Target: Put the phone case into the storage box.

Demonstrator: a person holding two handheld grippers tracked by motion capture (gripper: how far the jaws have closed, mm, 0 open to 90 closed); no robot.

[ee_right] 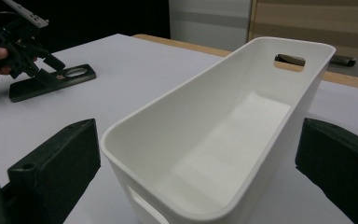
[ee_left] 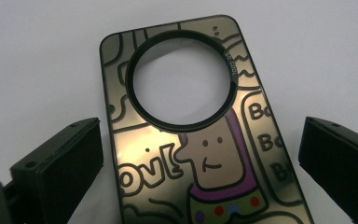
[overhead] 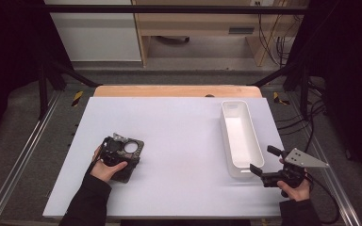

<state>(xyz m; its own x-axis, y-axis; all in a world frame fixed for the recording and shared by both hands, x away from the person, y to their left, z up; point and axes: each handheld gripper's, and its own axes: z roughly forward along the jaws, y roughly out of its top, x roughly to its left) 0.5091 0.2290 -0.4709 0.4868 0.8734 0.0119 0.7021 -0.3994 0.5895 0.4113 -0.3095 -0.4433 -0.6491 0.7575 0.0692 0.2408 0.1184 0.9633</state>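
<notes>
White tabletop (overhead: 179,136) held a phone case (ee_left: 200,140) left of the bin (overhead: 240,136); left gripper (ee_left: 200,158) spread astride it, should centre and pinch its edges.

Even overhead light falls on the pale table (overhead: 179,141), while the surroundings beyond it sink into near-black. In the high view shadows are short and soft, and detail is coarse and slightly smeared. Between the left gripper's (ee_left: 200,163) wide-set jaws, the phone case (ee_left: 200,130) carries a golden sheen, its drawn lines sharp; both jaws blur at the lower corners. Between the right gripper's (ee_right: 196,168) parted jaws, the white bin (ee_right: 223,126) shows gentle inner shading, and the far background turns soft.
</notes>
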